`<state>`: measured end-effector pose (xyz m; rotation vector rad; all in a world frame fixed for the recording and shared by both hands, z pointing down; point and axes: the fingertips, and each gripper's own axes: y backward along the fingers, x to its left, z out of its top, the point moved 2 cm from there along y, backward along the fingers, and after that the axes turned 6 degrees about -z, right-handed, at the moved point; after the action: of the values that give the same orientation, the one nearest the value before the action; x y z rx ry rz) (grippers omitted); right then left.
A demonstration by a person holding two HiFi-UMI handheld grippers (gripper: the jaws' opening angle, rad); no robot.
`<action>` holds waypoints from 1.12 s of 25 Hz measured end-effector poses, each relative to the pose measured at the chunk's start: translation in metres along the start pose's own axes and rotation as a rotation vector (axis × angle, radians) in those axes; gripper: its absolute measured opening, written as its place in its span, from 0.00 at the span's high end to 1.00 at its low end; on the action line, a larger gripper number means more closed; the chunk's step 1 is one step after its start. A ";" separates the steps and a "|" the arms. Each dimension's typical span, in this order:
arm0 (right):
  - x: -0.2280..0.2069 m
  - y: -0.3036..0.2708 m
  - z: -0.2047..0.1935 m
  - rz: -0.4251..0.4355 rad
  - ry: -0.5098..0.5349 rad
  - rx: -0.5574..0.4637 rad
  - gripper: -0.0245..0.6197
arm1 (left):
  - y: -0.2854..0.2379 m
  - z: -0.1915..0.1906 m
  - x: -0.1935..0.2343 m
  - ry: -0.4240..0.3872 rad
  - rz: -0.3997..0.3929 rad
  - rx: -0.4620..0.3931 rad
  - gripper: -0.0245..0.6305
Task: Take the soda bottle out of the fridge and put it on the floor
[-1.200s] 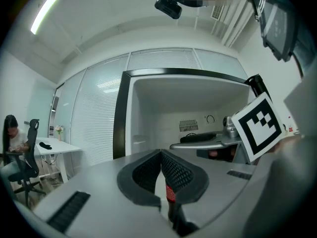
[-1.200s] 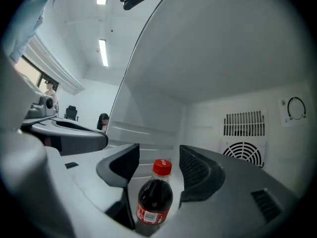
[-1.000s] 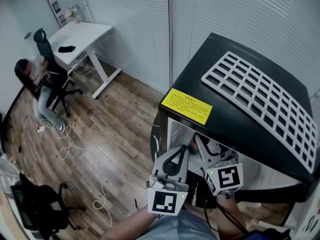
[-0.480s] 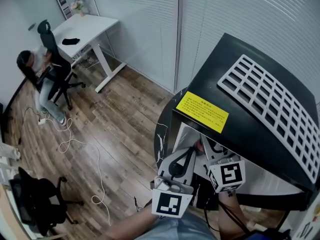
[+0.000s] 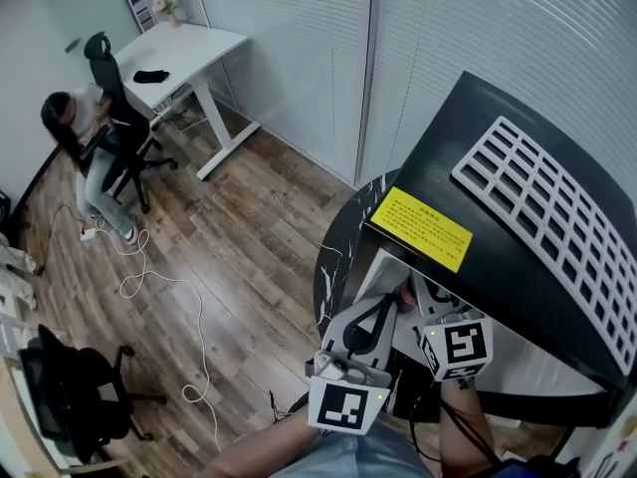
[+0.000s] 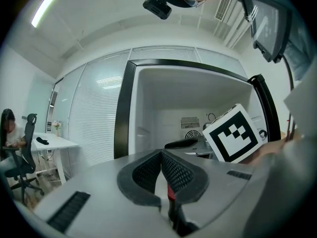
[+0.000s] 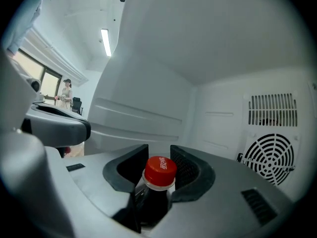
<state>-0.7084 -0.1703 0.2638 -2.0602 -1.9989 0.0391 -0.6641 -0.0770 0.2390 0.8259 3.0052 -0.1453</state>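
In the right gripper view, a dark soda bottle with a red cap [image 7: 159, 170] stands upright inside the white fridge compartment [image 7: 148, 113]. My right gripper [image 7: 159, 163] has one jaw on each side of the bottle's neck. Its jaws are closing, and I see a thin gap at the left pad [image 7: 132, 168]. In the head view, the right gripper [image 5: 420, 292] reaches into the opening of the black fridge [image 5: 518, 267]. My left gripper [image 5: 382, 301] hovers at the opening beside it. Its jaws [image 6: 161, 155] are shut and hold nothing.
A white grid rack [image 5: 557, 207] lies on the fridge top, above a yellow label [image 5: 421, 229]. A fan grille [image 7: 271, 157] sits on the back wall inside. On the wood floor [image 5: 239, 257] lie cables [image 5: 159, 287]. A person [image 5: 85, 137] sits at a white desk [image 5: 189, 53]; a black chair [image 5: 70, 406] stands near left.
The head view has drifted, so the fridge now sits further right in the frame. Both grippers stay at the fridge opening, with the right one reaching inside.
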 end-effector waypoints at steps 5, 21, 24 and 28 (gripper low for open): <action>-0.003 -0.001 -0.002 -0.010 0.005 0.011 0.76 | -0.001 -0.001 0.000 0.000 0.003 0.002 0.94; 0.000 -0.006 -0.007 -0.012 0.011 0.047 0.77 | 0.003 -0.002 0.004 0.007 0.021 0.000 0.94; 0.000 -0.006 -0.006 -0.001 -0.009 0.050 0.78 | 0.004 -0.001 0.006 0.006 0.029 -0.008 0.94; -0.001 -0.002 -0.007 -0.007 -0.025 0.043 0.79 | 0.006 0.000 0.006 0.003 0.034 -0.008 0.94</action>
<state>-0.7087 -0.1721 0.2704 -2.0354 -2.0022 0.1066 -0.6664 -0.0690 0.2387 0.8773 2.9901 -0.1320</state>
